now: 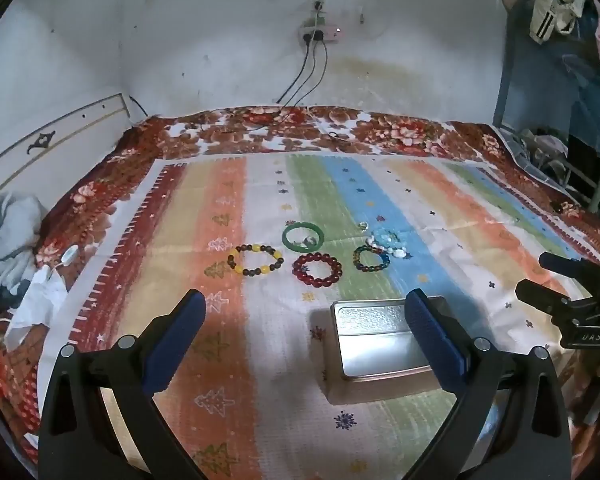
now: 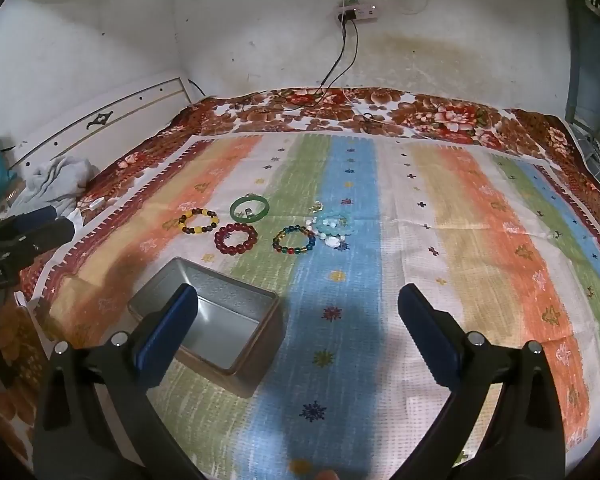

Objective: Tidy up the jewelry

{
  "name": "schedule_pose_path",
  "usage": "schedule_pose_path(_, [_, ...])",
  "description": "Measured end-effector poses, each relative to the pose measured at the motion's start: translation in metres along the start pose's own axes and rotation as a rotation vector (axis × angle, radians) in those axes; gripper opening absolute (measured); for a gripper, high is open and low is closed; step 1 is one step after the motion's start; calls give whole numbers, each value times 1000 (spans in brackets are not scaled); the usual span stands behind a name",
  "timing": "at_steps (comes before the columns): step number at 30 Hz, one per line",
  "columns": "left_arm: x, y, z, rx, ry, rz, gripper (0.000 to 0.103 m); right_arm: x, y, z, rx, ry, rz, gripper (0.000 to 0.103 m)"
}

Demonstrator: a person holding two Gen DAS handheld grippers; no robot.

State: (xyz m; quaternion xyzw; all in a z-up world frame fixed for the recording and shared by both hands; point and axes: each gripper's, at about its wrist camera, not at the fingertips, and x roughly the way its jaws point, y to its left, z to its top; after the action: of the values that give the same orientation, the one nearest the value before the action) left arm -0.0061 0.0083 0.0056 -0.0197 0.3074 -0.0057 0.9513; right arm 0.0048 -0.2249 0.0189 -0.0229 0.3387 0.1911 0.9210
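Several bracelets lie on a striped cloth: a brown and yellow bead bracelet (image 1: 255, 260) (image 2: 198, 221), a green bangle (image 1: 302, 237) (image 2: 249, 208) with a small ring inside it, a dark red bead bracelet (image 1: 317, 270) (image 2: 236, 239), a multicolour bead bracelet (image 1: 371, 259) (image 2: 294, 240) and a pale blue and white one (image 1: 389, 241) (image 2: 334, 228). An open empty metal tin (image 1: 374, 334) (image 2: 216, 322) stands nearer. My left gripper (image 1: 306, 304) is open and empty above the cloth, its right finger over the tin. My right gripper (image 2: 298, 300) is open and empty to the right of the tin.
The striped cloth (image 1: 460, 216) (image 2: 480, 220) lies on a floral blanket (image 1: 260, 120) on a bed against a white wall. Crumpled grey cloth (image 1: 4, 240) (image 2: 56, 184) lies at the left edge. Cables (image 1: 300, 80) hang from a wall socket. A blue metal frame (image 1: 508, 76) stands on the right.
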Motion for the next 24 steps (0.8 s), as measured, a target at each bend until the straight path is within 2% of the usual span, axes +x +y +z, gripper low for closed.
schedule_pose_path(16, [12, -3, -4, 17, 19, 4, 98, -1, -4, 0, 2, -5, -8, 98])
schedule_pose_path(20, [15, -2, -6, 15, 38, 6, 98, -1, -5, -1, -3, -7, -44, 98])
schedule_pose_path(24, [14, -5, -8, 31, 35, 13, 98, 0, -3, -1, -9, -3, -8, 98])
